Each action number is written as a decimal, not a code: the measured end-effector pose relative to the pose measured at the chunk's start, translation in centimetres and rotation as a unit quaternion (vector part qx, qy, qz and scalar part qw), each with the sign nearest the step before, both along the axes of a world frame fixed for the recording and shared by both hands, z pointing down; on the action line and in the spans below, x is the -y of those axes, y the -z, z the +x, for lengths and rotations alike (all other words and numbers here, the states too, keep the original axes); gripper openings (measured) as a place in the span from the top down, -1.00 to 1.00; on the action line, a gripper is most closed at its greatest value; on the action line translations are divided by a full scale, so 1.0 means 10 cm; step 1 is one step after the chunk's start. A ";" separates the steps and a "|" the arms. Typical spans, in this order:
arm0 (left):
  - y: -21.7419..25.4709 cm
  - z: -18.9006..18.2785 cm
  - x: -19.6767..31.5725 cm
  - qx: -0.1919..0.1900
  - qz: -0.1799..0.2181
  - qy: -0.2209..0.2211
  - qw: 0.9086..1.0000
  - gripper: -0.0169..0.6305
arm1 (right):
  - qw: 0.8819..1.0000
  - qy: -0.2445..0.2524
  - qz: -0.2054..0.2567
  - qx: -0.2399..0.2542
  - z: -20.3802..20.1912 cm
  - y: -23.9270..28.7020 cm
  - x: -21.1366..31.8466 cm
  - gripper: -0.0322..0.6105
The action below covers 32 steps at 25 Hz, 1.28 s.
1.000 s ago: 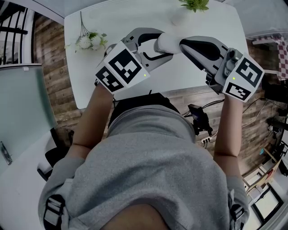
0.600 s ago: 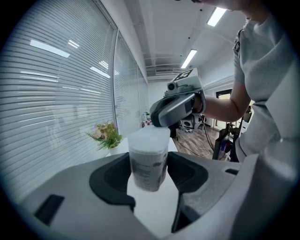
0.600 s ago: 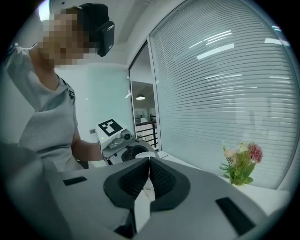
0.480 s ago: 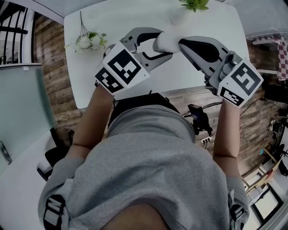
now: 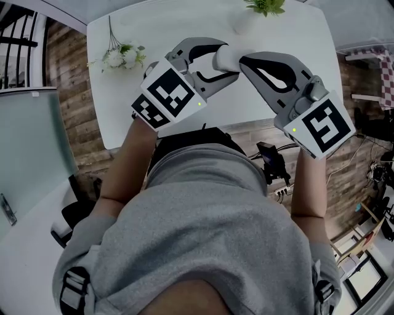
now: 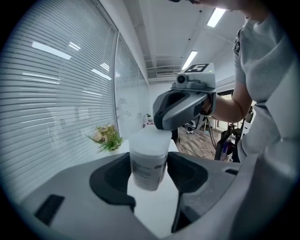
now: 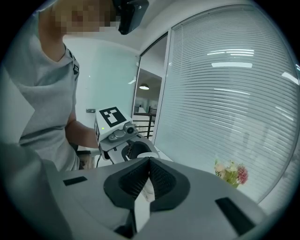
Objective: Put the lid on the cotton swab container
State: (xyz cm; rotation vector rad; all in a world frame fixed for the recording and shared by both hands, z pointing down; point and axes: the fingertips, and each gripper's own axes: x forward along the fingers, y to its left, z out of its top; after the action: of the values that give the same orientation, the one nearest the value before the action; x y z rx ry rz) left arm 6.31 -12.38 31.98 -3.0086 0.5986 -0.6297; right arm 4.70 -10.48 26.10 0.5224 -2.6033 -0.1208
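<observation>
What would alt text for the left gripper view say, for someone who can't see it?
The left gripper clamps a frosted cotton swab container over a white table, while the right gripper meets its lid from above. A small flower bunch and window blinds stand at left.

The white worktop (image 5: 160, 27) is a rectangle with rounded corners and stands over a wood-plank floor (image 5: 68, 104). A sprig of pale flowers (image 5: 120, 56) lies flat on the worktop near its left edge, with the thin stem pointing toward the far side. Well apart from the flowers, to their right at the far edge, stands a green plant (image 5: 266, 6).
</observation>
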 end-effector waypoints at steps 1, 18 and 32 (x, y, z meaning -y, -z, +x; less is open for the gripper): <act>0.01 0.00 0.00 0.001 0.002 0.001 1.000 0.20 | 1.000 0.001 0.005 -0.011 -0.01 0.00 -0.02 0.82; 0.06 -0.09 0.04 -0.027 0.006 0.017 0.999 0.21 | 0.995 -0.019 -0.022 0.100 0.04 0.16 0.07 0.82; 0.20 -0.35 0.20 -0.040 0.033 0.088 0.995 0.21 | 0.970 -0.116 0.020 0.213 0.53 0.32 0.35 0.82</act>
State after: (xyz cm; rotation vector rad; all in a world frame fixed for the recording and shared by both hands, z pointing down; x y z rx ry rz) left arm 2.78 -14.34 29.95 -2.9528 0.8787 -0.4849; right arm 10.04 -14.03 22.87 0.9542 -2.9275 0.0218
